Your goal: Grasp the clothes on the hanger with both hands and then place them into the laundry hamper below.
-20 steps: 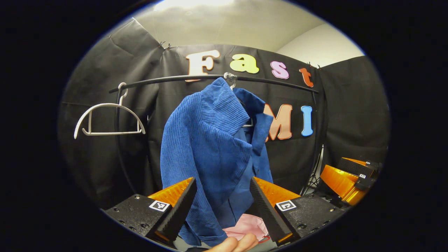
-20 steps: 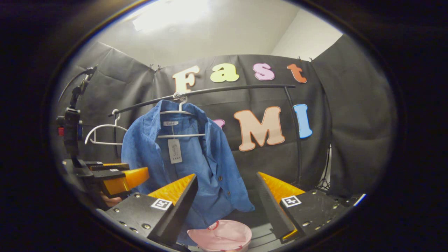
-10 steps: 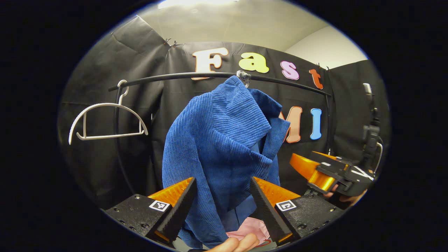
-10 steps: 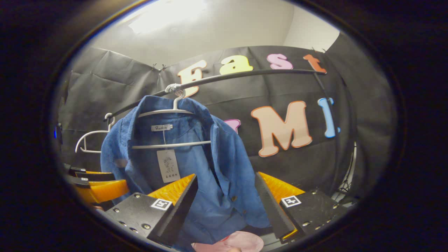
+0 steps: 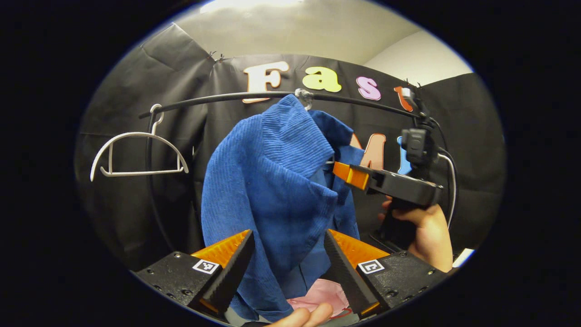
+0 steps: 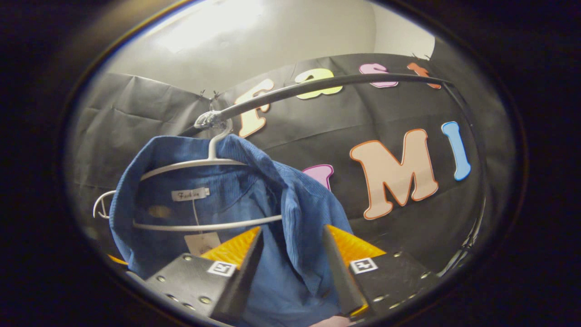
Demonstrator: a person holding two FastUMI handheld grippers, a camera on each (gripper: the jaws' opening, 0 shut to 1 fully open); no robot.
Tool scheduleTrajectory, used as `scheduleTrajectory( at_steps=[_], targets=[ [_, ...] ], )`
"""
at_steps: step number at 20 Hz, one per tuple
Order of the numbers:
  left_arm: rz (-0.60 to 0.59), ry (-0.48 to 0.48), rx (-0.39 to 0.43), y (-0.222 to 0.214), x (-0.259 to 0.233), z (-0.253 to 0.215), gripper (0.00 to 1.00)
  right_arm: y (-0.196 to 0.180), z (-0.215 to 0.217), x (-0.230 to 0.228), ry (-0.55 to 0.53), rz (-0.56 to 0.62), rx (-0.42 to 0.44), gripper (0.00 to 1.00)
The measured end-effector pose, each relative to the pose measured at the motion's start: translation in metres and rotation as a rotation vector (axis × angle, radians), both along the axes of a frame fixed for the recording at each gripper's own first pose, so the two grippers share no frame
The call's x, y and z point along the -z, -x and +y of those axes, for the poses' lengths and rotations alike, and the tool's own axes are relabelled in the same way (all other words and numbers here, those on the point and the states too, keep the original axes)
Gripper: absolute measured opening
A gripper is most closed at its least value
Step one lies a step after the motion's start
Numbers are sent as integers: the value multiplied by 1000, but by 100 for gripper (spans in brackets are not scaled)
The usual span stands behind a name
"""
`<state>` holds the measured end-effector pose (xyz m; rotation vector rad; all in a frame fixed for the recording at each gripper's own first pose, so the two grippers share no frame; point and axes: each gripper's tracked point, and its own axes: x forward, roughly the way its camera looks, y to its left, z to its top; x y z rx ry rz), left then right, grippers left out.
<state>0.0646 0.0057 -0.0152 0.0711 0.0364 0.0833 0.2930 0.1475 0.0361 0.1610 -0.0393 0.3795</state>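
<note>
Here both grippers [image 5: 287, 268] [image 6: 290, 268] reach level toward the blue shirt [image 5: 268, 190], jaws open, holding nothing.

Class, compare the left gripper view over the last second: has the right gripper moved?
Yes. The right gripper has risen from low beside the rack's right post up toward the black clothes rail, and its tips now reach the blue corduroy shirt.

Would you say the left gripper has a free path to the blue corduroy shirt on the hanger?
Probably yes: the left gripper is open, with the blue corduroy shirt hanging straight ahead between its fingers, nothing intervening.
</note>
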Motion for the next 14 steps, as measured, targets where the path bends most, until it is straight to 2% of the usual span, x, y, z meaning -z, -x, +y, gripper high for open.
scheduleTrajectory(
  at_steps=[2, 3, 6, 9, 10, 11, 12, 14],
  targets=[
    [-7, -9, 7, 2, 3, -9, 92, -9, 9, 2, 17, 25, -32, 62],
    [-9, -11, 13, 2, 4, -15, 92, -3, 14, 1, 19, 43, -61, 62],
    [-10, -12, 21, 2, 6, -27, 92, -15, 8, 10, 29, 73, -37, 7],
    [-27, -17, 10, -3, 4, -33, 93, -8, 4, 7, 97, 52, -27, 0],
    [-42, -13, 19, -8, 0, -36, 92, -1, -1, 6, 100, 26, -17, 3],
    [-81, -19, 25, -13, -9, -39, 92, 2, -5, -2, 97, 10, -5, 0],
    [-105, -37, -11, -17, -17, -33, 93, 5, -11, -6, 97, 3, 12, 5],
    [-159, -71, -100, -23, -34, -12, 95, 9, -15, -12, 88, 6, 21, 0]
  ],
)
